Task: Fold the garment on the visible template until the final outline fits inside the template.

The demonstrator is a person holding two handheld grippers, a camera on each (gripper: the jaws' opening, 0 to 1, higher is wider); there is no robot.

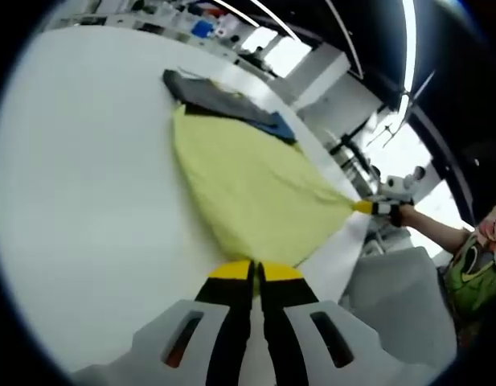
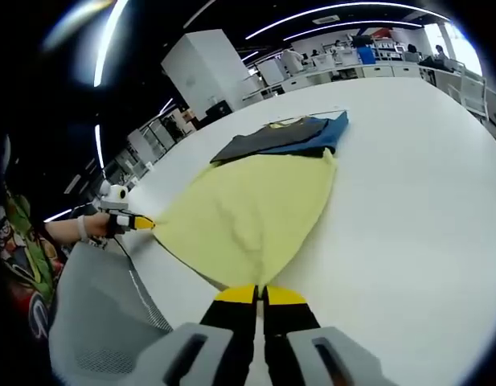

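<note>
Two tongs: left tongs (image 1: 256, 272) and right tongs (image 2: 260, 296) clamp yellow garment (image 1: 248, 189) corners | garment lies on surface (image 1: 79, 177), touching dark clothes (image 1: 223, 103) | soft, light: you grip edges

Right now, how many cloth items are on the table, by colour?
Yellow garment: 1, held at two corners by the left gripper and right gripper
Dark grey garment: 1
Blue garment: 1, lying under the grey one
Total: 3, all on the white table
</note>
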